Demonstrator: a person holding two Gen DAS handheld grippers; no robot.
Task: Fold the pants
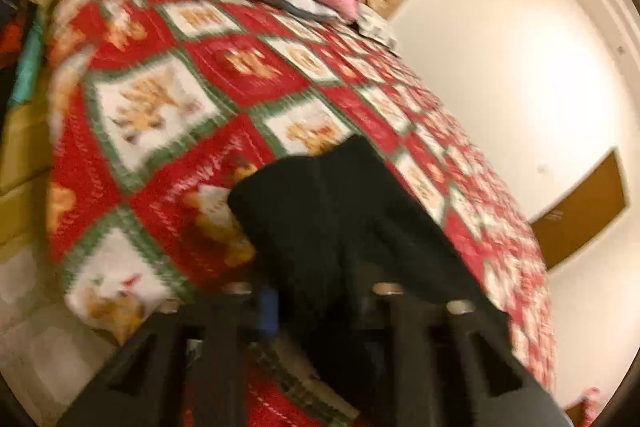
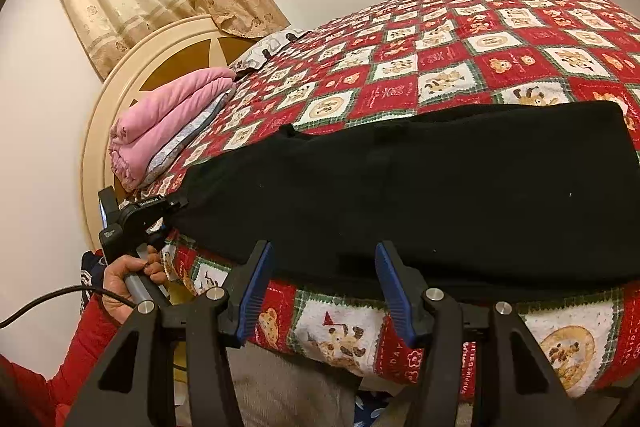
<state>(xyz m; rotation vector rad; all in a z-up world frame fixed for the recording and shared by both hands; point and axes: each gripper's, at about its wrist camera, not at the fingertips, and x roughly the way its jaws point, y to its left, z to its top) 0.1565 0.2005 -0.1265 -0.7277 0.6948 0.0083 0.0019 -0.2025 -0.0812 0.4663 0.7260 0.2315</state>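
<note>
Black pants lie lengthwise along the near edge of your bed, on the red and white quilt. At the far left, your left hand, in a red sleeve, wraps the grey handle from below and tips the left gripper slightly down at the left end of the pants. Its own view is badly blurred, but the jaws look pinched on the dark cloth. Past it, a folded pink blanket rests by the headboard. Further right, your right gripper hangs just off the near edge of the pants, angled downward, its blue pads about half apart and holding nothing.
</note>
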